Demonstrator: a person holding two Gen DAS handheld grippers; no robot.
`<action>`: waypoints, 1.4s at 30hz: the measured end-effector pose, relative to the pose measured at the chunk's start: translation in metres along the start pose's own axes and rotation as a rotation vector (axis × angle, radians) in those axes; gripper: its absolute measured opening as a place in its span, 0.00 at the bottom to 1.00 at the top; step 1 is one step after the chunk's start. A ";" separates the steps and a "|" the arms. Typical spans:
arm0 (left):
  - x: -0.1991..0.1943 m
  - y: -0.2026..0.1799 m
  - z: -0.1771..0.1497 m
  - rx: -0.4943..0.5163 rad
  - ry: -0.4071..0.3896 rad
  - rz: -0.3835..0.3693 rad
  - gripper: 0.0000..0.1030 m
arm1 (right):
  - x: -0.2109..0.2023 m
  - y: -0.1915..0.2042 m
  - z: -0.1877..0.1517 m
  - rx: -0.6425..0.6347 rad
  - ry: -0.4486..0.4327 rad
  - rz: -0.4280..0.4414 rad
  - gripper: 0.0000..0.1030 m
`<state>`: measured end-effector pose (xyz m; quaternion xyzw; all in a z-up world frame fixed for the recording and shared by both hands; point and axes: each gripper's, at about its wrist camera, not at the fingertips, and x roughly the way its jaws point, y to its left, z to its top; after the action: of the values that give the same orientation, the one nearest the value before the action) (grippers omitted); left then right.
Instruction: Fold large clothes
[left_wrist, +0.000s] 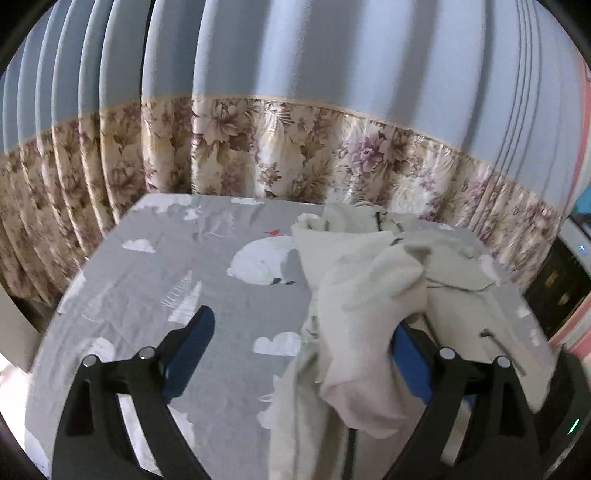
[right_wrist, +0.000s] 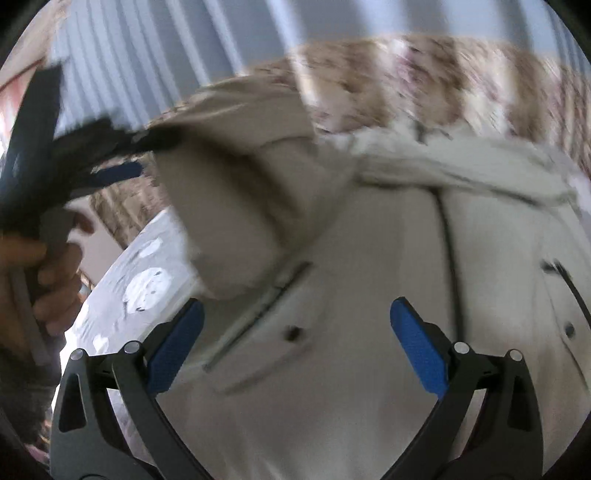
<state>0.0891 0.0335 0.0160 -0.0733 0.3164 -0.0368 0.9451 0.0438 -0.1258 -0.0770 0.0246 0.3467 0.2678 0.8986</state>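
A cream jacket with a dark zip lies bunched on the right part of the grey printed sheet. My left gripper stands wide open above the sheet. A fold of the jacket hangs over its right finger, and no pad presses on it. In the right wrist view, my right gripper is open just above the jacket's front panel, near a pocket slit and a snap. At upper left there, blurred, a hand holds the left gripper, whose blue pad shows beside a hanging sleeve.
Behind the sheet hangs a pale blue curtain with a floral lower band, close around its far and left edges. A dark unit with small lights stands at the right edge. The sheet's left half carries only its bear and cloud print.
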 end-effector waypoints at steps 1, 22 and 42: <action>-0.001 0.002 0.001 -0.006 0.001 -0.005 0.88 | 0.008 0.010 0.003 -0.032 -0.003 0.006 0.97; 0.042 0.009 0.038 0.057 0.055 -0.039 0.95 | -0.101 -0.221 0.094 0.508 -0.177 0.219 0.14; 0.219 -0.029 0.026 0.238 0.348 0.135 0.95 | -0.009 -0.286 0.061 0.382 0.157 -0.260 0.67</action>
<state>0.2791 -0.0173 -0.0884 0.0674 0.4722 -0.0227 0.8786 0.2099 -0.3668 -0.0909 0.1283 0.4603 0.0806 0.8747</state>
